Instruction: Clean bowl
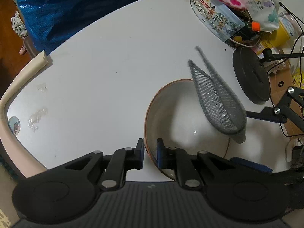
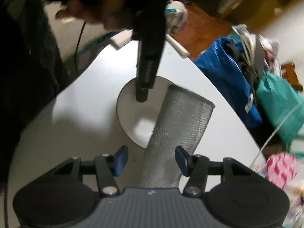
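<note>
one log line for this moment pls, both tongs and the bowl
left tongs: shut on bowl rim | right tongs: open, cloth between fingers | cloth over bowl | table

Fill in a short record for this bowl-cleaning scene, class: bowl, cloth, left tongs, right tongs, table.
bowl: white with a brown rim, resting on the table
cloth: grey mesh, folded, hanging over the bowl's far side
left tongs: closed on the bowl's near rim, one finger inside, one outside
right tongs: fingers apart, cloth running between them; grip unclear
table: white, cookie tin at the back
</note>
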Demonstrator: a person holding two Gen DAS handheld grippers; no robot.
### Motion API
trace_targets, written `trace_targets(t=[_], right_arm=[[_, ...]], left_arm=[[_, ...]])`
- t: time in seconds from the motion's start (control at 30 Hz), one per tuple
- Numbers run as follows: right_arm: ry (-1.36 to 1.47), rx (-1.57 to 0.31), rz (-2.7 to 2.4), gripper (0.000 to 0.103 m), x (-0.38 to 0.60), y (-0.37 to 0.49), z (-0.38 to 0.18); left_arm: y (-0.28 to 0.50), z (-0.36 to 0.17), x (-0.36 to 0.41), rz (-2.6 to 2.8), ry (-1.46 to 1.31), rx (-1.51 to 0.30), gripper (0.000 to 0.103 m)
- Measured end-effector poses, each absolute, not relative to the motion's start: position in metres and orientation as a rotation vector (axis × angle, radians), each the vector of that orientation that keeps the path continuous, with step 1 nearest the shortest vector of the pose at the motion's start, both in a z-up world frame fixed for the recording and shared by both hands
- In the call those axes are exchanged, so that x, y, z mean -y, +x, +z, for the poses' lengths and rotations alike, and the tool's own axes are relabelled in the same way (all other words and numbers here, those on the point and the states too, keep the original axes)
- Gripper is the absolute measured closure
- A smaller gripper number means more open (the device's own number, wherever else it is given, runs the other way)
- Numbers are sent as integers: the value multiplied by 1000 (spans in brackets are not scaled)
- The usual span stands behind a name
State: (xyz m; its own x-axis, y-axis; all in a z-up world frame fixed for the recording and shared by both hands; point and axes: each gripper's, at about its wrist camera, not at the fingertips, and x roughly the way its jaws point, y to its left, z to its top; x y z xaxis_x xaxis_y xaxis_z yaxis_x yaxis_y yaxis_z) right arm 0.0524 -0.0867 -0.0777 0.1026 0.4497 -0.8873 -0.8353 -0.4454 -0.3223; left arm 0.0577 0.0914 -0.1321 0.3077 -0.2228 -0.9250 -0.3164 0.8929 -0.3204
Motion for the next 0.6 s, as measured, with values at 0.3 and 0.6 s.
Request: trace_targets(t=[0.3, 0.6], right_arm=[[-883, -724, 1380, 48, 75, 75, -58], [-1011, -511, 1440, 99, 56, 38, -74]], left_arm=[[57, -135, -91, 69, -511, -1272, 93], [56, -137, -95, 71, -544, -1270, 92]])
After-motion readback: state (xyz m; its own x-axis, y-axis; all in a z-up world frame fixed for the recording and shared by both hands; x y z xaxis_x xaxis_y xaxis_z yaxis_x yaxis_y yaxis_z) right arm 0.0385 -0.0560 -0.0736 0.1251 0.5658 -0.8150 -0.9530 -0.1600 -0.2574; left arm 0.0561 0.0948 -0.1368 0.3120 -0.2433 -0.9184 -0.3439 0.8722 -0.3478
